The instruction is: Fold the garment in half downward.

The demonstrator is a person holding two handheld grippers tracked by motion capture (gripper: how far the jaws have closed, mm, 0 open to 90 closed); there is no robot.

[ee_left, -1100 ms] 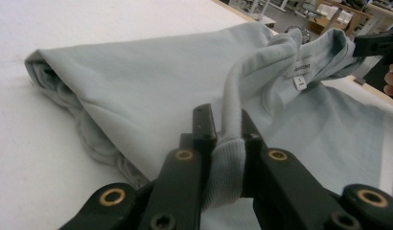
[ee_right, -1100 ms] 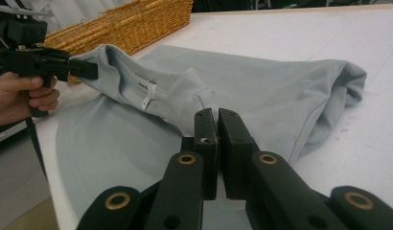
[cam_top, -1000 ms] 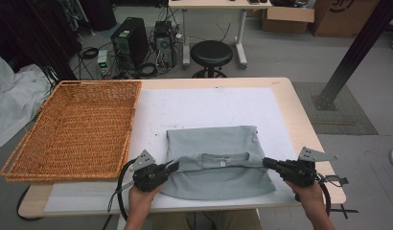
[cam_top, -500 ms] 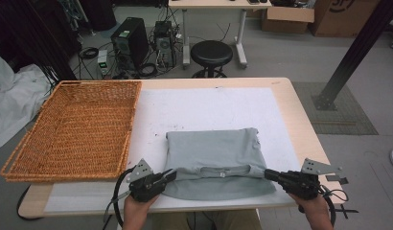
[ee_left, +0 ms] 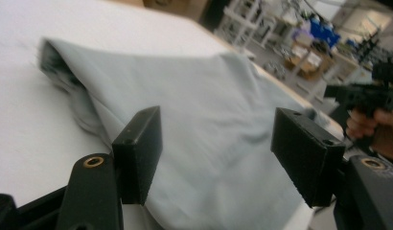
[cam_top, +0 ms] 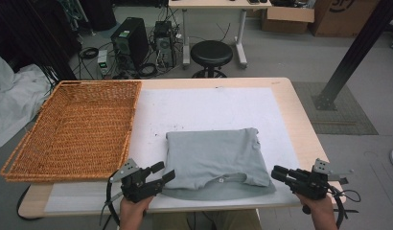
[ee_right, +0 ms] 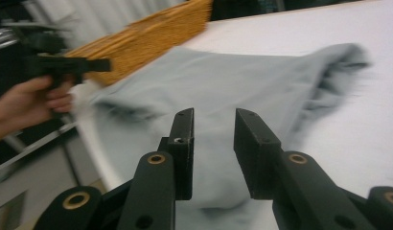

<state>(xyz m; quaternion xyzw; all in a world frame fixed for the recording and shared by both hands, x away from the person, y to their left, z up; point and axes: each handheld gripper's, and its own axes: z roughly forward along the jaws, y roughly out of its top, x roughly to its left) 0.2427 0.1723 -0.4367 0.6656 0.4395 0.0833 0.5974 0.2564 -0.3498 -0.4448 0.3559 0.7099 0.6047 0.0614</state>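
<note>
Both hand-held grippers had just been opening with nothing between their jaws: my left hand-held gripper (cam_top: 160,171) wide, my right hand-held gripper (cam_top: 279,173) slightly. Folded grey shirt (cam_top: 214,157) lay between them on the desk (cam_top: 290,98), beside the wicker basket (cam_top: 75,127).

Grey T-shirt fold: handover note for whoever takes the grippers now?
Left gripper: jaws just opened, nothing between them, at the shirt's near left edge.
Right gripper: jaws just parted, narrow gap, empty, at the near right corner.
Grey T-shirt: folded into a rectangle on the white mat, collar toward the person, a curved lower layer sticking out at the near edge.
Wicker basket: empty, left of the shirt.
Done: fold laid and released.
Left, probably: move the shirt into the basket.
</note>
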